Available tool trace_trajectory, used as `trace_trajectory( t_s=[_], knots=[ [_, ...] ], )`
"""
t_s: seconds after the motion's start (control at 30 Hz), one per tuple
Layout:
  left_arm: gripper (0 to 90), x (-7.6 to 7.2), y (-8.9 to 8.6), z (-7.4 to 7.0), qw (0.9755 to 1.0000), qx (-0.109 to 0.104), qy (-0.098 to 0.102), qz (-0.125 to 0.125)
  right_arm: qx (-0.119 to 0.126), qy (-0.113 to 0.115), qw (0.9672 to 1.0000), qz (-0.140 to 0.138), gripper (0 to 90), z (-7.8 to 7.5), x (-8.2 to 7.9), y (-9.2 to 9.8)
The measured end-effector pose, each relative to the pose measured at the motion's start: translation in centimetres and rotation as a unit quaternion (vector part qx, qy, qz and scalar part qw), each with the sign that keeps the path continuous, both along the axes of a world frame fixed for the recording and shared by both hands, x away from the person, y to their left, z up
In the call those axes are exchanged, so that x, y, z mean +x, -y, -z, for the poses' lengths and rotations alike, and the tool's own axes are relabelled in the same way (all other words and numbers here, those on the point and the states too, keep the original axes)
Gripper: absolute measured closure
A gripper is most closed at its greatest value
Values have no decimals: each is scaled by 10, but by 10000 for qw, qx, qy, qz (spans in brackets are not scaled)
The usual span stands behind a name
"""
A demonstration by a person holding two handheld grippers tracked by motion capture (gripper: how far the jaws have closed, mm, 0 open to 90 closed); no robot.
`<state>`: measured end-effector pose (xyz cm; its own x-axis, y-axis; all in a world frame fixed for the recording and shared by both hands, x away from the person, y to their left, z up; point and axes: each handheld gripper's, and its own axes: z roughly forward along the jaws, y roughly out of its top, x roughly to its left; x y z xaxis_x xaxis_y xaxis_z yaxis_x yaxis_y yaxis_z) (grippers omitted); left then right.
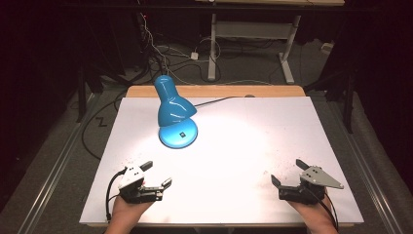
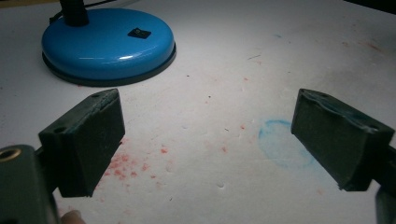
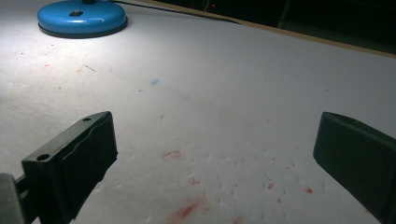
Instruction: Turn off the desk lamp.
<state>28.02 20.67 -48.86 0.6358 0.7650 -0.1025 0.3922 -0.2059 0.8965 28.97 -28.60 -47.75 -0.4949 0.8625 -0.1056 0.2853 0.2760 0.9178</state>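
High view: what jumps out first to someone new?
The blue desk lamp at the table's far left, lit and throwing a bright pool over the white sheet. Nearer the person, the left hand-held gripper and right hand-held gripper sit open at the near edge, holding nothing. Reddish specks stain the sheet.

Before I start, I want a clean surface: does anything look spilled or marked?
Yes. Red specks and a faint blue ring stain the white sheet near the left gripper. The lamp stands upright.

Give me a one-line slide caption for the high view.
Two open hand-held grippers, left gripper and right gripper, rest near a white table's front edge, facing a lit blue desk lamp.
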Motion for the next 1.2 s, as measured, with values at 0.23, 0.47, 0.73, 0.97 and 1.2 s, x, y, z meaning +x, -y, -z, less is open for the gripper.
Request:
trace_trajectory(
  t_s=[0.23, 0.47, 0.73, 0.97, 1.2],
  knots=[
    [167, 4, 4, -1, 9999, -25, -51, 95, -7, 30, 10000, -34, 4, 0, -1, 0],
    [236, 8, 13, 2, 9999, 96, -80, 16, -36, 14, 10000, -68, 4, 0, 4, 4],
    [380, 5, 7, 1, 10000, 8, -92, 21, -17, 44, 10000, -59, 4, -3, 0, 3],
    [481, 3, 3, 0, 10000, 8, -83, 29, 41, 3, 10000, -84, 4, -3, 0, 0],
    [596, 3, 2, 1, 9999, 37, -104, 0, -16, 23, 9999, -145, 4, -3, 1, -3]
  ],
)
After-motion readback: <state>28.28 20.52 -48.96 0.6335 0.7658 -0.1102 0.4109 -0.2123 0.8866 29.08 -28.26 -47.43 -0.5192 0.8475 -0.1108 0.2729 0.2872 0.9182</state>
